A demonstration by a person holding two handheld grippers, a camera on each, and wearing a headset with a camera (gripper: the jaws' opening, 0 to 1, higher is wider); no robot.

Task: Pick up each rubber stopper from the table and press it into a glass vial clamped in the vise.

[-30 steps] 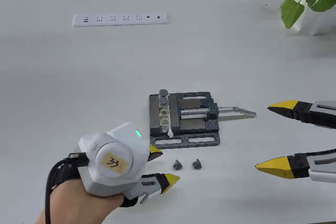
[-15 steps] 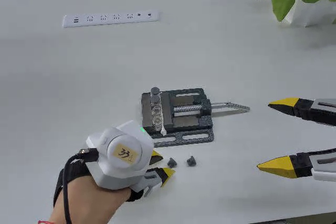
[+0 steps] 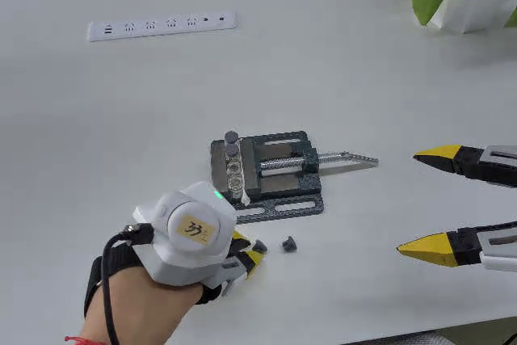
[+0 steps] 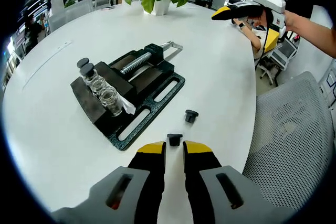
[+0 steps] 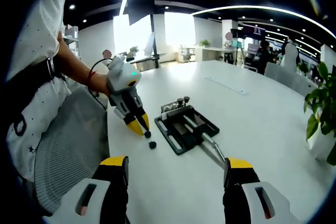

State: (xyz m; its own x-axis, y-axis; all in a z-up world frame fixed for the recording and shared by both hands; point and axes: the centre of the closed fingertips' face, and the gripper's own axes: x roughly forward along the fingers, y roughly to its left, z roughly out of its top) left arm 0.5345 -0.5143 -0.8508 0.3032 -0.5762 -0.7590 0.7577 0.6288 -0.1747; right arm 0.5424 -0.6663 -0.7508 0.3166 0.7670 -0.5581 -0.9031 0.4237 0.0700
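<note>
Left gripper (image 4: 174, 145): jaws a narrow gap apart and holding nothing, tips low over the table (image 3: 121, 119).
Near stopper (image 4: 174, 139): on the table right at the mouth of that gap, touching neither jaw as far as I can tell.
Step in hand: I judge it to be the pick of this stopper.
Approach: I'd ease forward until the stopper sits fully between the jaw tips, keeping it centred so neither jaw nudges it first.
Grip: I'd close on the wide head rather than the narrow plug, since the plug end must stay free to enter the glass.
Risk: it is small and likely light, so an off-centre close could flick it away or tip it over.
Far stopper (image 4: 191, 115): just beyond and to one side, apart from the near one. I'd keep the jaws from brushing it.
Vise (image 4: 142, 72): near the stoppers, with a row of vials (image 4: 100, 85) clamped upright.
Vials: the two farthest from me look capped, and the nearest open vial (image 4: 110, 100) is the likely target.
Right gripper (image 5: 177, 162): jaws spread wide and empty, well off to the right of the vise.
Right-hand use: I'd leave it parked there, ready to steady the vise base if the press shifts it.
</note>
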